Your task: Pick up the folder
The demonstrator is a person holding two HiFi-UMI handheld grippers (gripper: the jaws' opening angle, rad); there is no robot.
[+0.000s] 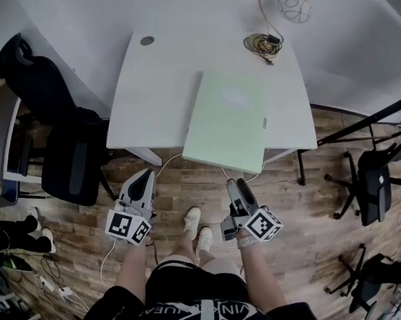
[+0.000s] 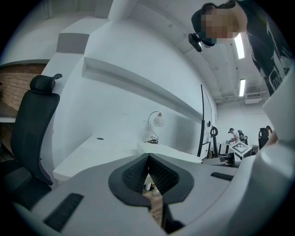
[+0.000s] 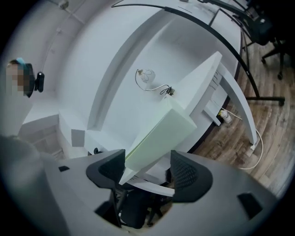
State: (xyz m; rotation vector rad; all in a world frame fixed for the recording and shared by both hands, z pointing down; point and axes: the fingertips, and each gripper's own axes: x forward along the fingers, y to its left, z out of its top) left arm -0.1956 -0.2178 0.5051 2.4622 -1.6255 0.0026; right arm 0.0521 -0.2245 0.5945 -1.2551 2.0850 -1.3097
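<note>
The folder [image 1: 229, 121] lies flat on the white table [image 1: 157, 88], right of the middle. It is pale green and closed. Its long axis runs from near to far, skewed a little, and its near short edge hangs out past the near edge of the table. That overhang is what the pick-up turns on, I judge, since a jaw can pass under the free edge there.

The right hand-held gripper [image 1: 234, 184] is the nearer one. It sits just short of the overhanging edge and points at it. Its jaws stand wide apart, and the right gripper view shows the folder [image 3: 161, 133] framed between them but beyond the pads, with nothing touching. The left hand-held gripper [image 1: 145, 175] is level with it but off to the left of the folder's near left corner, facing bare table. Its jaws are pressed together with nothing between them.

No container is in view. Whether the folder holds anything cannot be told. A coil of cable [image 1: 262, 44] lies on the far side of the table, well apart from the folder.
</note>
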